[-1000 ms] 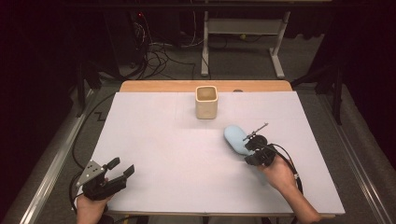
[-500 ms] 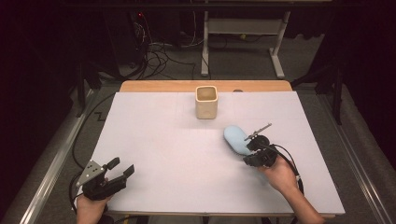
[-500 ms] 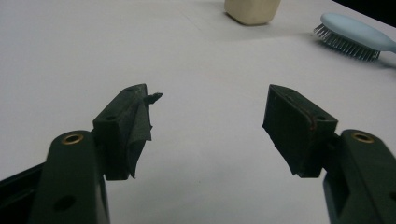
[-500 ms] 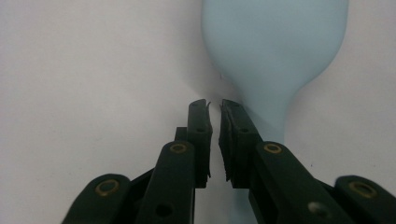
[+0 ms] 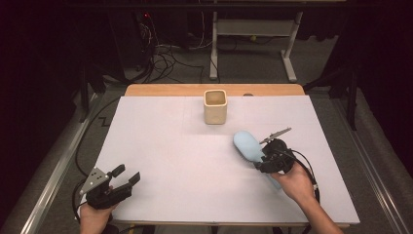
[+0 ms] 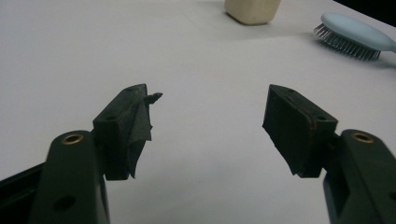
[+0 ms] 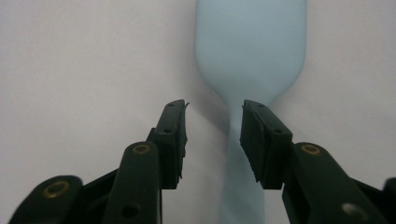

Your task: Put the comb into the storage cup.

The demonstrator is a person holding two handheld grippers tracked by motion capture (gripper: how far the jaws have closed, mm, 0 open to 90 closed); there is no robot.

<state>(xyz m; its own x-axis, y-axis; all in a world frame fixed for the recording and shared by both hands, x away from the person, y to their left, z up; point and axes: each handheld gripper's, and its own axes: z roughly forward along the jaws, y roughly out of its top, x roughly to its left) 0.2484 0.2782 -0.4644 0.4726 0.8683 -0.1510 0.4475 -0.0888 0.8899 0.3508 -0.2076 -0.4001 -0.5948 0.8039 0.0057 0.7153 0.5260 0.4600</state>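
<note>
A light blue hairbrush [image 5: 247, 145] lies bristles-down on the white table sheet [image 5: 170, 146], right of centre, its handle pointing toward the person. My right gripper [image 5: 260, 162] sits low over the handle. In the right gripper view, its jaws [image 7: 212, 109] have just been opening and now stand apart, with the handle [image 7: 238, 154] between them, close to the right pad and clear of the left one. My left gripper [image 5: 125, 175] rests at the table's front left corner, open and empty [image 6: 210, 98]. From there the brush [image 6: 355, 32] shows far off at the right.
A cream square cup [image 5: 215, 107] stands upright at the back centre of the sheet, also visible in the left gripper view [image 6: 252, 10]. A wooden strip [image 5: 165, 90] borders the table's far edge. Cables and a desk frame lie on the floor beyond.
The right hand has shifted very slightly by the brush handle. The brush, the cup and the left gripper lie as before.
</note>
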